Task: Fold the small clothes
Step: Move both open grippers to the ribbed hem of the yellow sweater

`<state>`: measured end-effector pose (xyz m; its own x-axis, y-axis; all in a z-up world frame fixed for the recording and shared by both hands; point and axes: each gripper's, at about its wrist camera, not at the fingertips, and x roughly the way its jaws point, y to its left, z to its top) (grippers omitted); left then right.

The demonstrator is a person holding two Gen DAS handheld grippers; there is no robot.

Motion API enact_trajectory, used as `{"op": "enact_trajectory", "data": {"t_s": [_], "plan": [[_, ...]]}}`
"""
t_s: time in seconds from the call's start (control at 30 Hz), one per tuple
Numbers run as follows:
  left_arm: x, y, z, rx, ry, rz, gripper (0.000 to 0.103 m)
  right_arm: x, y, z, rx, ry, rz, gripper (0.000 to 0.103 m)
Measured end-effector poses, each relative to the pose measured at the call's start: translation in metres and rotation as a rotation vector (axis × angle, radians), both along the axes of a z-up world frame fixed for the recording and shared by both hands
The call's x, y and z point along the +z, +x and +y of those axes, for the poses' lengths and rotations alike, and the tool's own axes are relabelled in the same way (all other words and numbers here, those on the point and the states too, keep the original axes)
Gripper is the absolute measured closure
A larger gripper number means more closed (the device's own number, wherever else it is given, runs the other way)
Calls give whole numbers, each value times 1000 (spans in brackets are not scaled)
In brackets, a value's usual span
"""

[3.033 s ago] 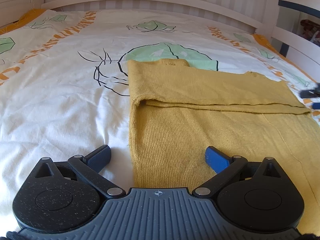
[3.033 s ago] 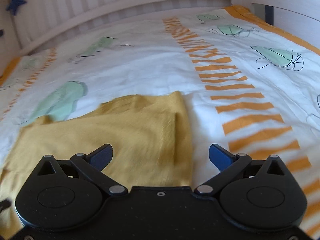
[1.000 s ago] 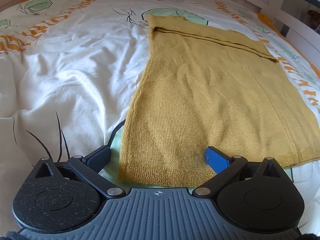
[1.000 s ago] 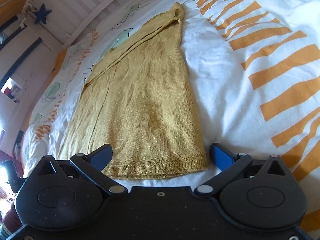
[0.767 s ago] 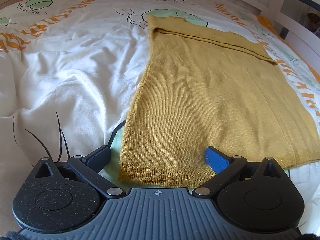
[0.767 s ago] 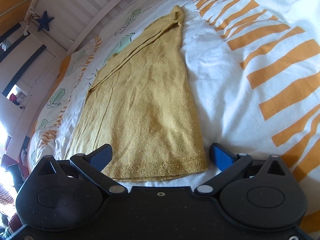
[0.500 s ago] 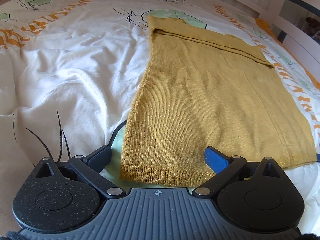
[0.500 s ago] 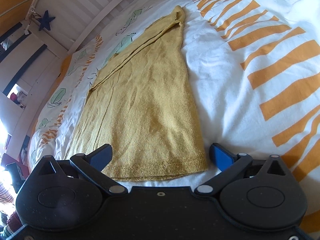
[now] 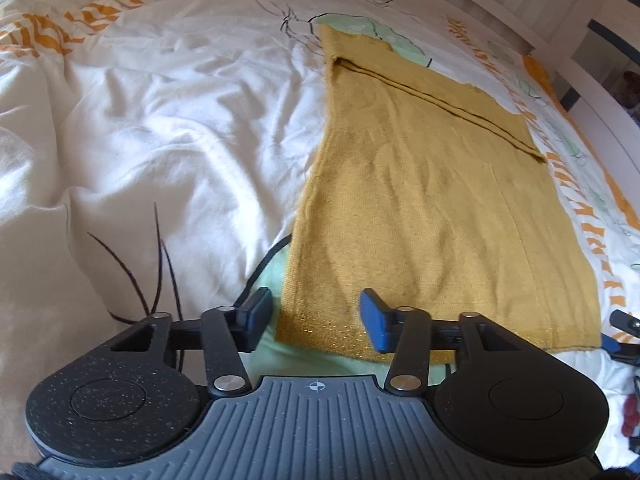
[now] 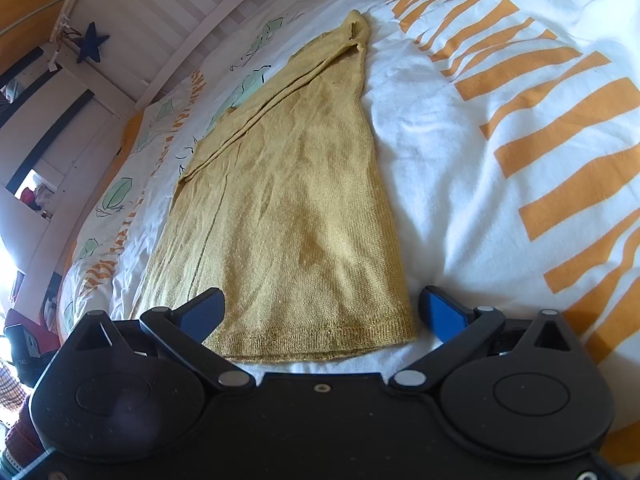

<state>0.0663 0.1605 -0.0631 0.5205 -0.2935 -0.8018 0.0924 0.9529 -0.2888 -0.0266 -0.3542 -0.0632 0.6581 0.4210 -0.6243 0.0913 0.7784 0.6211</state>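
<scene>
On the bed, laid flat: 1 mustard knit garment point(image 9: 420, 200), sleeves already turned in across its far end, leaving a long tapering panel on the printed duvet point(image 9: 160, 120).

Long axis: runs straight away from both grippers, from the ribbed hem point(image 9: 320, 334) nearest them to the folded far end near the white bed frame point(image 10: 168, 40).

Left gripper point(image 9: 314, 320): sits at the hem's left corner. The jaws are closing, with the hem corner lying between the 2 blue pads; a gap to the cloth shows on the left pad's side, so no pinch is made out yet.

Right gripper point(image 10: 322, 314): sits at the hem's right corner point(image 10: 396, 330), jaws spread wide with the corner between them and the pads clear of the cloth. Its tip also shows at the right edge of the left wrist view, just beside the hem's end.

Nearness: each hand is nearest its own hem corner; neither is nearer the far end.

Judgement: the next fold likely carries the hem along the long axis toward the far end, which calls for both corners gripped and lifted evenly.
</scene>
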Motion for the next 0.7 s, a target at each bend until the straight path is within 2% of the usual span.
{"op": "enact_trajectory", "data": {"t_s": [0.13,0.37,0.47,0.6,0.7], "plan": [[-7,7,5,21,-45,24,61,1,1,1,3,-5,10,0],[-8,6,1,-9,-30,13,60,3,5,-7,-13,53,59,0],[-9,7,2,-14,-39,14,57,1,6,-12,-18,83,67,0],[-10,10,-3,-42,-36,9,47,-3,9,-16,-22,121,61,0],[-10,9,-9,-63,-3,-6,47,-5,10,-20,-24,156,56,0]]}}
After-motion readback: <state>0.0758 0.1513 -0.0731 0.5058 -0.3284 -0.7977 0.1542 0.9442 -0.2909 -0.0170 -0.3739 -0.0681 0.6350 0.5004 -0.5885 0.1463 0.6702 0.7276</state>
